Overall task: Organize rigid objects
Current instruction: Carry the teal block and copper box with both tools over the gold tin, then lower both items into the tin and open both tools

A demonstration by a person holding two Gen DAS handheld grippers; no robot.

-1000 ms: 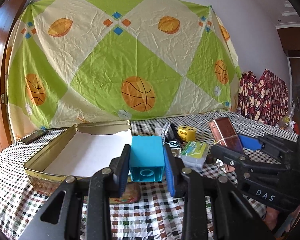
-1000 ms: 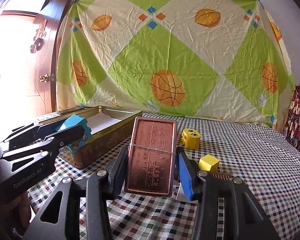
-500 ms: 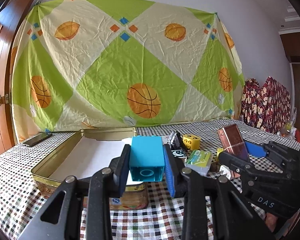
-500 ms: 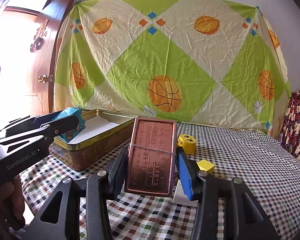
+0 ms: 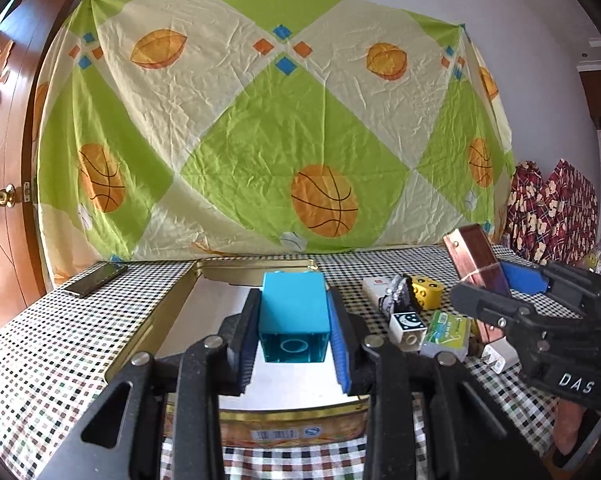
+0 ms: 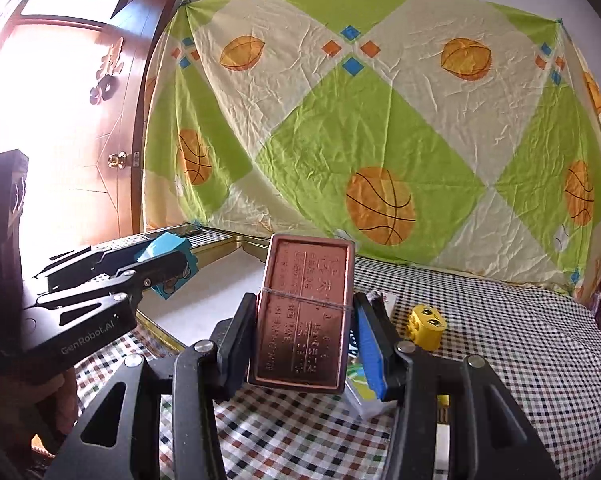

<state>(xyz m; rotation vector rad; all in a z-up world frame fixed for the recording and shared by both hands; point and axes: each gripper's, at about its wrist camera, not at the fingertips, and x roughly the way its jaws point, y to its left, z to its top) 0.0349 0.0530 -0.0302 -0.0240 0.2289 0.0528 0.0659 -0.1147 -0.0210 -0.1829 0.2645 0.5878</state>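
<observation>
A blue toy block is clamped between the pads of the left gripper and held above the open gold tin. A copper-coloured tin plaque, bound by a thin band, is gripped upright by the right gripper, seemingly over the checked tablecloth just beside the tin. A yellow block is left lying further right

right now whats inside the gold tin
The gold tin shows only a plain white lining; no objects lie on the visible part. The blue block, held in the left gripper, hides its middle, and the near wall hides the closest strip.
</observation>
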